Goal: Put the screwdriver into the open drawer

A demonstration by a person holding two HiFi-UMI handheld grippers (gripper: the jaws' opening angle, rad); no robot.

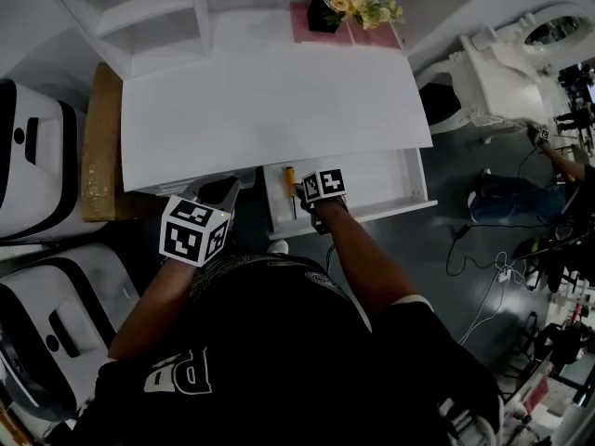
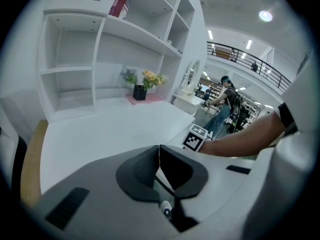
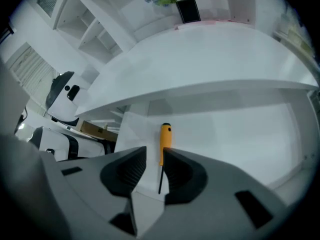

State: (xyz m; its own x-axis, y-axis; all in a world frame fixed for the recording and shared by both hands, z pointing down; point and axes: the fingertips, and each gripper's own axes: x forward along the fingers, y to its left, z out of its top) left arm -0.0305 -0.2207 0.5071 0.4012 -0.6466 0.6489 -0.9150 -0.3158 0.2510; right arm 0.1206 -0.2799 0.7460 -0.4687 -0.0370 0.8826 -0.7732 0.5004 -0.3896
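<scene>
White worktop point(image 1: 270, 110) fills the middle of the head view, with open white shelves point(image 1: 149, 17) behind it and a brown slab point(image 1: 100, 147) against its left edge. Below the worktop's front edge on the left, the left tongs point(image 2: 159, 150) are pressed together with nothing between them, held in the air and aimed across the bare worktop.

Right of them an open drawer point(image 1: 409, 189) stands pulled out from under the worktop. The screwdriver point(image 1: 289, 180) lies inside it, hard by the left wall, its long axis running front to back: the orange handle points to the drawer's back, the thin dark shaft to its front. It is the only thing seen in the drawer.

The right tongs point(image 3: 155, 153) hang over the drawer's front left corner with a clear gap between them. The shaft shows in that gap, and it seems to lie on the drawer floor, not pinched.

Further right at the worktop's back, a black pot of flowers point(image 1: 325, 9) stands on a pink mat point(image 1: 372, 37).
</scene>
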